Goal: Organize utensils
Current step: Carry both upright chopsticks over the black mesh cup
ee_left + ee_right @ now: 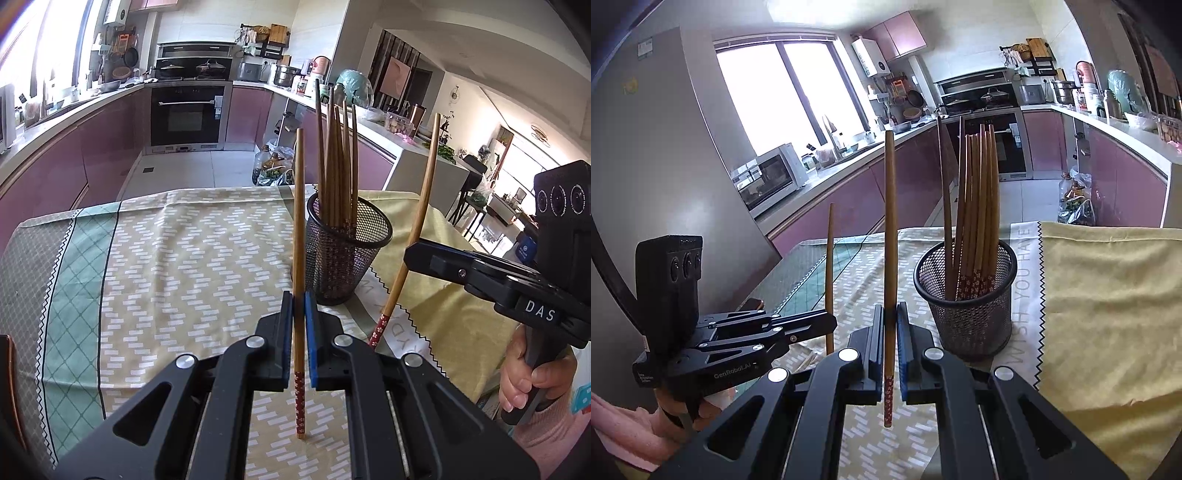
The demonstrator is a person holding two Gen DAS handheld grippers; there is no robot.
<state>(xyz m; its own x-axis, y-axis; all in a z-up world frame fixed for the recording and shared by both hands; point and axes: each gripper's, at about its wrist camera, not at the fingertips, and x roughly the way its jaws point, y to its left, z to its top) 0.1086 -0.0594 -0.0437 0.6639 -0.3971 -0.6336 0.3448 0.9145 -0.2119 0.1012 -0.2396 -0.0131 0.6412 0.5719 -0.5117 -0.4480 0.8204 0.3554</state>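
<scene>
Left gripper [299,332], right gripper [890,343]: fingers each pinching one chopstick upright; next, drop into mesh cup [347,251], one o'clock.

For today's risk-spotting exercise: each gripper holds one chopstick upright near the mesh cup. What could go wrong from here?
1. The mesh cup already holds a leaning bundle; a chopstick lowered in could jam against it or tip the cup.
2. The right gripper pinches its chopstick near the bottom, so the long top could swing or slip.

Left gripper [299,332] and right gripper [890,347] are each clamped shut, fingers level. A hand [532,380] grips the right handle.
</scene>
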